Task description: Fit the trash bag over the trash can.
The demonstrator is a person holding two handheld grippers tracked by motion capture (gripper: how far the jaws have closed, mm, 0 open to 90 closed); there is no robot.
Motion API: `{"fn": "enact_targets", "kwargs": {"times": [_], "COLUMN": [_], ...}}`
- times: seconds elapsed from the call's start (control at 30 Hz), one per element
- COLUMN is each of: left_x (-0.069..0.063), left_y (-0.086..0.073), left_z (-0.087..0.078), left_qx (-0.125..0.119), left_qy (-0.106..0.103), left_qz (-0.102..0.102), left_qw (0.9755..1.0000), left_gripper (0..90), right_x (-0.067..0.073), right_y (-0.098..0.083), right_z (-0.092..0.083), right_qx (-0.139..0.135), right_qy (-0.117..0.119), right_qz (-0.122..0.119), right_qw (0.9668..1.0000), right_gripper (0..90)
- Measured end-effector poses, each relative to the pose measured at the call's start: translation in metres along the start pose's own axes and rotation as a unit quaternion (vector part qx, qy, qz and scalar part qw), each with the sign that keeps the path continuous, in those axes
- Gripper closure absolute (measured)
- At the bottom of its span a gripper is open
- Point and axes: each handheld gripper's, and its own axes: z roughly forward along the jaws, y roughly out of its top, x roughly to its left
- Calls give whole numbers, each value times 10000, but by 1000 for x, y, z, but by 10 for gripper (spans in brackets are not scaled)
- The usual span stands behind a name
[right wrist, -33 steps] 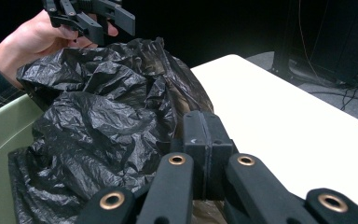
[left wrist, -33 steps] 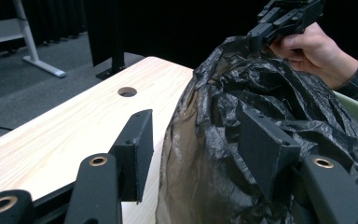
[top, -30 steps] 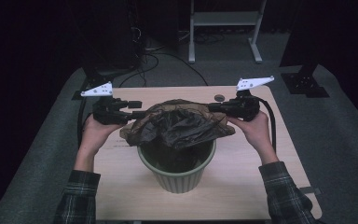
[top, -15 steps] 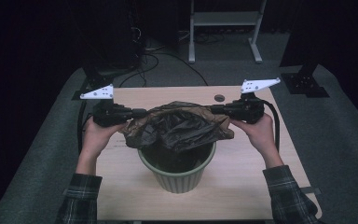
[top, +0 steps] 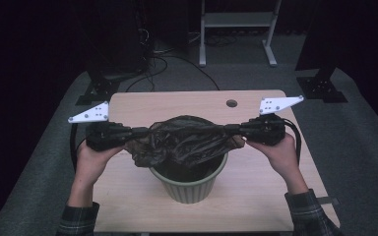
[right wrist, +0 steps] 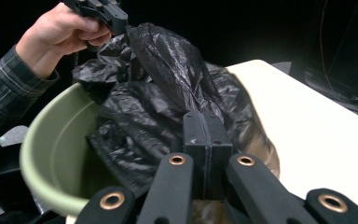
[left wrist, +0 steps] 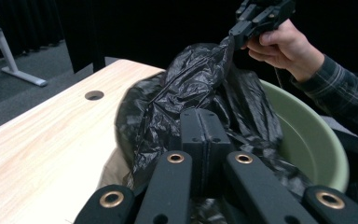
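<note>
Both grippers: left gripper (top: pixel 137 132) and right gripper (top: pixel 231 130) fingers are clamped on black bag (top: pixel 187 140) | bag is stretched between fingers above green bin (top: pixel 189 187)

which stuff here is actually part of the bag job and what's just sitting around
In the job:
- black plastic bag, stretched over the bin
- green bin on the table
- left gripper, shut on the bag's edge
- right gripper, shut on the opposite edge

Just lying about:
- wooden table and its round hole
- white stand on the floor behind
- cables on the floor
</note>
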Motion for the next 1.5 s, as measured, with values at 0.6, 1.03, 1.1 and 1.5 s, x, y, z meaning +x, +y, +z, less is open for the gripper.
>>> {"fn": "enact_targets", "kwargs": {"times": [0.6, 1.03, 1.1, 1.5], "left_x": [-59, -79, -79, -64], "left_y": [-30, -76, -84, -127], "left_z": [-20, -12, -8, 20], "left_qx": [-152, 208, 278, 812], "left_qy": [-231, -400, -442, -102], "left_qz": [-5, -358, -431, -611], "left_qw": [9996, 9983, 9977, 9948], "left_gripper": [898, 898, 898, 898], "right_x": [46, 68, 66, 53], "right_y": [-27, -73, -82, -126], "right_z": [-12, -6, 0, 24], "right_qx": [25, 387, 472, 975], "right_qy": [364, 690, 743, 562], "right_qz": [-80, 157, 256, 660], "right_qw": [9993, 9967, 9958, 9915], "right_gripper": [899, 898, 899, 898]}}
